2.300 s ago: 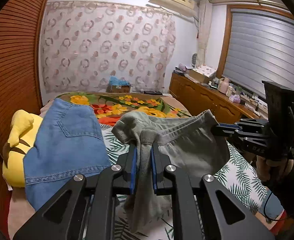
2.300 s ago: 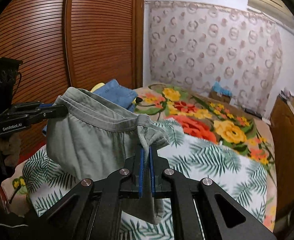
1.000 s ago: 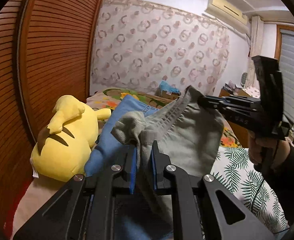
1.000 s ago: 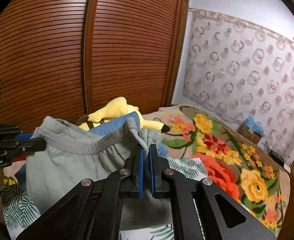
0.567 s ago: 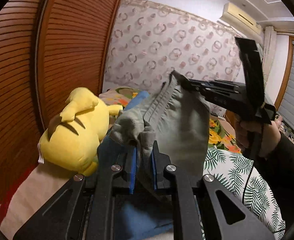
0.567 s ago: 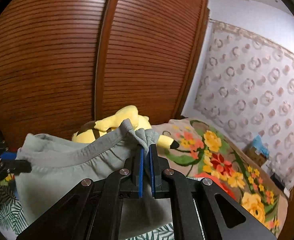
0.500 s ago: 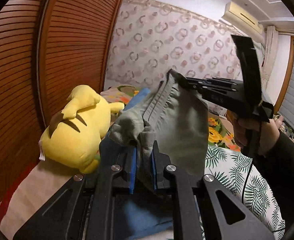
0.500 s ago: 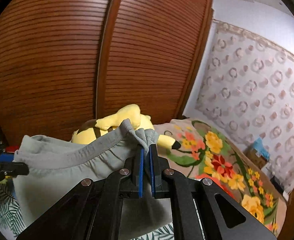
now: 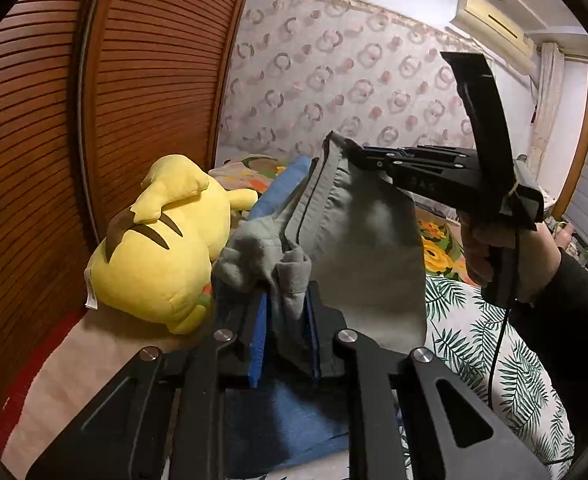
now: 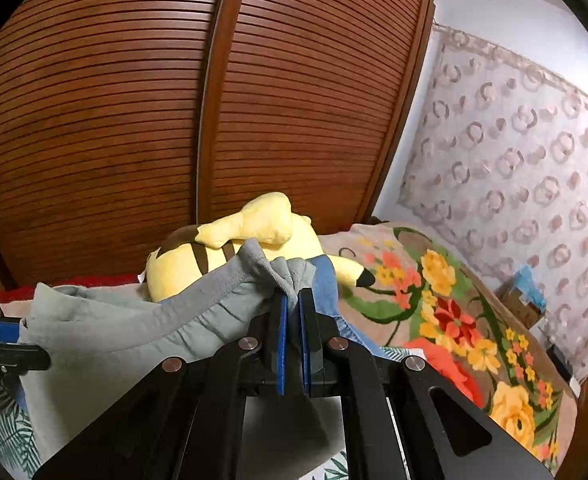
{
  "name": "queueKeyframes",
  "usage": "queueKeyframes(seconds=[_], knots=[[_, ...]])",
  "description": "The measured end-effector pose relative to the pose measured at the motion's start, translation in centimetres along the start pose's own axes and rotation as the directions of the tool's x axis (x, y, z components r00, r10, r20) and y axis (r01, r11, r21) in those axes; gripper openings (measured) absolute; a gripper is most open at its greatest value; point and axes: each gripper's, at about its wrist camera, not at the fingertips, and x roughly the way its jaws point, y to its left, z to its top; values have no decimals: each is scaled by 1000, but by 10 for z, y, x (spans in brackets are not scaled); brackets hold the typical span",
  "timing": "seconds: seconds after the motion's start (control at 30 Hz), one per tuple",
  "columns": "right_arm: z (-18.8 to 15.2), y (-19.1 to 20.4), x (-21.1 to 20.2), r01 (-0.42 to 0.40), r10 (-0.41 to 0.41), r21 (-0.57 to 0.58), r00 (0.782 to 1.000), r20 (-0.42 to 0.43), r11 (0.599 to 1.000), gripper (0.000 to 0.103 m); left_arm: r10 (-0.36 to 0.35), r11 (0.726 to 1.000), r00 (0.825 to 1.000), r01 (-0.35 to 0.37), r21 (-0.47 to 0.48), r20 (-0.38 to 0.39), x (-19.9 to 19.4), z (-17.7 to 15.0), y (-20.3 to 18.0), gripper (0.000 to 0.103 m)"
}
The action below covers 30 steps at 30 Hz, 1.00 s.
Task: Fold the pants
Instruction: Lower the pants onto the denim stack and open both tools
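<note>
Grey-green pants (image 9: 365, 248) hang folded between both grippers, held by the waistband. My left gripper (image 9: 286, 300) is shut on one bunched waistband corner. My right gripper (image 10: 292, 308) is shut on the other corner; it also shows in the left wrist view (image 9: 357, 156), raised at the far end of the cloth. The grey pants (image 10: 106, 336) sag above folded blue jeans (image 9: 278, 416), whose far edge shows in the right wrist view (image 10: 325, 284). The left gripper (image 10: 2, 344) appears at the left edge there.
A yellow plush toy (image 9: 162, 240) lies left of the jeans, against brown slatted wardrobe doors (image 10: 134, 100). A floral blanket (image 10: 445, 300) covers the far bed. A palm-leaf sheet (image 9: 489, 340) lies to the right. The person's hand (image 9: 489, 252) holds the right gripper.
Both grippers have carried the grey pants leftward, from over the palm-leaf sheet to above the blue jeans beside the plush toy. Both grips have held throughout.
</note>
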Motion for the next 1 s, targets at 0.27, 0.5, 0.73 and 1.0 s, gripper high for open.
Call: queueKeyframes(seconds=[0.27, 0.5, 0.73, 1.0], knots=[[4, -5, 0, -9, 10, 51, 1000, -19, 999, 20, -3, 1000, 1000, 4, 26, -27, 6, 0, 0, 50], [-4, -9, -17, -13, 15, 82, 1000, -19, 997, 30, 32, 999, 999, -31, 37, -12, 5, 4, 3, 50], [-22, -24, -15, -60, 70, 145, 996, -63, 988, 30, 71, 997, 997, -71, 21, -5, 8, 4, 13, 50], [-24, -44, 13, 5, 27, 245, 991, -128, 969, 30, 85, 996, 995, -83, 33, -56, 15, -6, 16, 50]])
